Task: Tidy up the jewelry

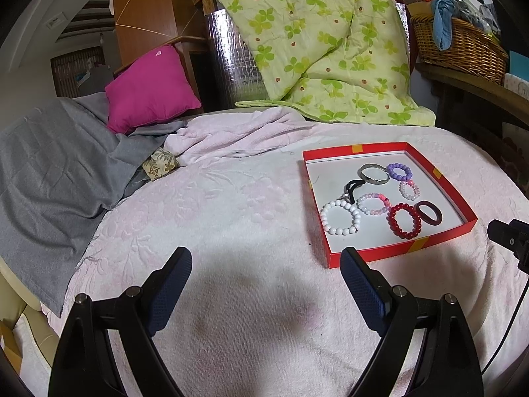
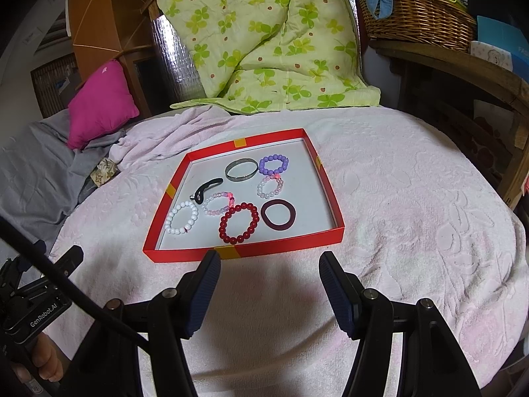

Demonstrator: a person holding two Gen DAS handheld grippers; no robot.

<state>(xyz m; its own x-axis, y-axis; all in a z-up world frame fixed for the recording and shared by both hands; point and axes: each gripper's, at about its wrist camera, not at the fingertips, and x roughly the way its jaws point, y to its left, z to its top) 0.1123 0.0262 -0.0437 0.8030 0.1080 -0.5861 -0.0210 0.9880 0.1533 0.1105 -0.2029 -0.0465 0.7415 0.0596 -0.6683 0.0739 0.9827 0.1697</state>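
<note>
A shallow red tray lies on the pale pink towel-covered bed. In it lie several bracelets: a white bead one, a red bead one, a dark maroon band, a purple bead one, a grey bangle, two pale pink bead ones and a black hair tie. My right gripper is open and empty just in front of the tray's near wall. My left gripper is open and empty, left of the tray's near corner.
A grey cloth and magenta pillow lie at the left. A green clover quilt hangs at the back. A wicker basket stands on a wooden shelf at the right. The left gripper's body shows in the right wrist view.
</note>
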